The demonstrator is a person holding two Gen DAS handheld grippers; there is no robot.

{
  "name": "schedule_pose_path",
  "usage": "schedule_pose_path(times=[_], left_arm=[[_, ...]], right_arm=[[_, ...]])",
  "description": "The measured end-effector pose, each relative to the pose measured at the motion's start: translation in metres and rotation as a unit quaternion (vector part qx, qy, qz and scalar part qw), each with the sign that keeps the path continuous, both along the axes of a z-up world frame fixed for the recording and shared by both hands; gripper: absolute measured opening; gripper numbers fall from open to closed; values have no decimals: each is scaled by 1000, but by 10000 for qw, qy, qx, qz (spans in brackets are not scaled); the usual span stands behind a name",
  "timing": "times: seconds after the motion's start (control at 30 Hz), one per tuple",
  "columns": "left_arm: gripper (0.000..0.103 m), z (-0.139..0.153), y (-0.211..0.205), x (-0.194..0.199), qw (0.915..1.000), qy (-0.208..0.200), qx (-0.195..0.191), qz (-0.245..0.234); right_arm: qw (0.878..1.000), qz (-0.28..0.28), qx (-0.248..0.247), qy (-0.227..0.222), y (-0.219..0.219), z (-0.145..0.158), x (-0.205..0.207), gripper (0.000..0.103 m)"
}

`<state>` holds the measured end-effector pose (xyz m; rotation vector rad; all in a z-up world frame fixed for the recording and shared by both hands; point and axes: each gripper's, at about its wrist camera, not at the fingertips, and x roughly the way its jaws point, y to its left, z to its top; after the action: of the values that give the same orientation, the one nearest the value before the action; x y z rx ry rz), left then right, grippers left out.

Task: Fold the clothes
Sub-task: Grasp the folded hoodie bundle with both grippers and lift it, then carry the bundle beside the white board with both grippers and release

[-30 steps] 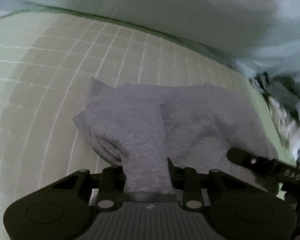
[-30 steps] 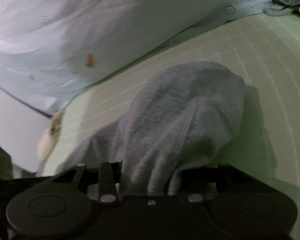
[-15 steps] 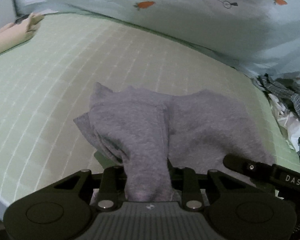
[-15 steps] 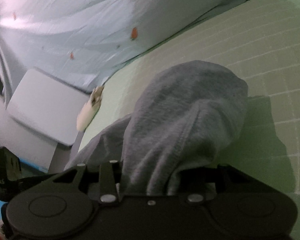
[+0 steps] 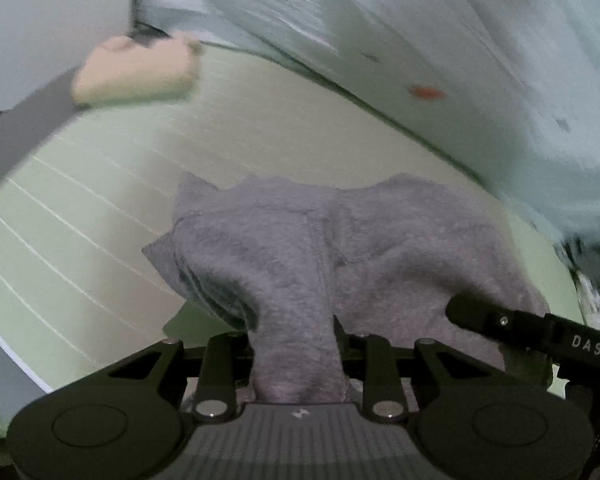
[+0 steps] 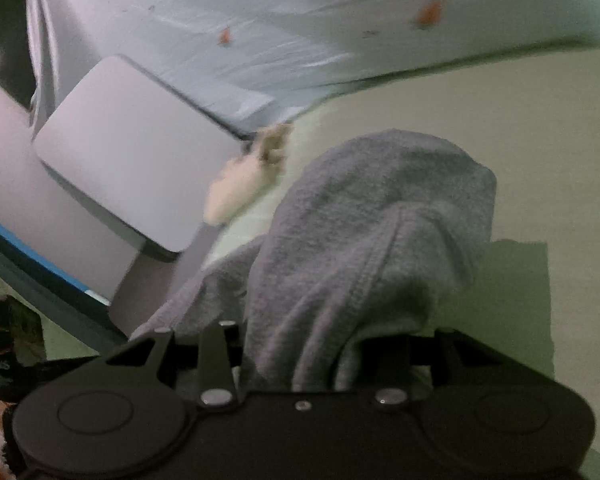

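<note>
Both tools are clenched on the same grey garment (image 5: 300,264). The left gripper (image 5: 296,360) pinches a bunched strip of it that rises straight out from between its fingers, and the right gripper (image 6: 300,360) holds another gathered edge the same way. With 2 grips taken on 1 side, the cloth hangs forward from each tool and drapes onto the green sheet (image 5: 100,208) ahead, which looks like the hold for carrying 1 edge over the rest to make a fold.

Seen from the left tool, the garment's far hem lies just ahead, its left corner sticking up, with the right gripper's finger coming in close on the right against the cloth. Ahead and left there is a broad stretch of bare sheet before the bed's edge curves away at the lower left. Farther ahead, a pale blue quilt (image 5: 460,60) bounds the sheet, so forward room is limited there. A cream soft item (image 5: 136,68) sits far ahead-left by the quilt. From the right tool, bare sheet lies to the right.
</note>
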<state>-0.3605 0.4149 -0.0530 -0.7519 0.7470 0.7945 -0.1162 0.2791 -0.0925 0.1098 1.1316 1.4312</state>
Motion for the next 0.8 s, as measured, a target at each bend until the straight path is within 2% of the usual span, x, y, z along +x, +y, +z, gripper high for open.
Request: schedule_pose_path(times=[0.1, 0.27, 0.37, 0.47, 0.53, 0.6, 0.63, 0.67, 0.73, 0.77, 0.8], left_arm=[[28, 20, 64, -37, 9989, -197, 244, 351], [28, 56, 157, -76, 9906, -631, 815, 894], [28, 70, 200, -87, 9808, -966, 1013, 1356], [29, 72, 243, -93, 9671, -1277, 1179, 1860], [31, 63, 266, -89, 9579, -1406, 1272, 2155], [35, 41, 290, -82, 9518, -1372, 1166, 2483], [39, 25, 304, -76, 9510, -1256, 1059, 2621], [40, 8, 315, -68, 9532, -1037, 940, 2679], [44, -27, 327, -56, 9599, -536, 666, 2671], [46, -42, 330, -54, 9605, -363, 552, 2702], [53, -56, 331, -55, 9599, -234, 453, 2756]], right_arm=[[9995, 245, 187, -24, 82, 16, -17, 40], [9925, 944, 599, -495, 225, 58, -33, 40], [9784, 1592, 900, -965, 310, 86, -34, 40], [9594, 2170, 1077, -1443, 388, 107, -31, 41], [9479, 2379, 971, -1882, 434, 90, -30, 44], [9340, 2581, 862, -2316, 479, 73, -30, 54], [9261, 2679, 807, -2531, 502, 65, -29, 65], [9176, 2776, 752, -2744, 525, 57, -29, 71], [9001, 2950, 619, -3147, 569, 39, -28, 72], [8996, 2919, 425, -3222, 578, 22, -24, 72], [9041, 2752, 243, -3260, 583, 6, -18, 71]])
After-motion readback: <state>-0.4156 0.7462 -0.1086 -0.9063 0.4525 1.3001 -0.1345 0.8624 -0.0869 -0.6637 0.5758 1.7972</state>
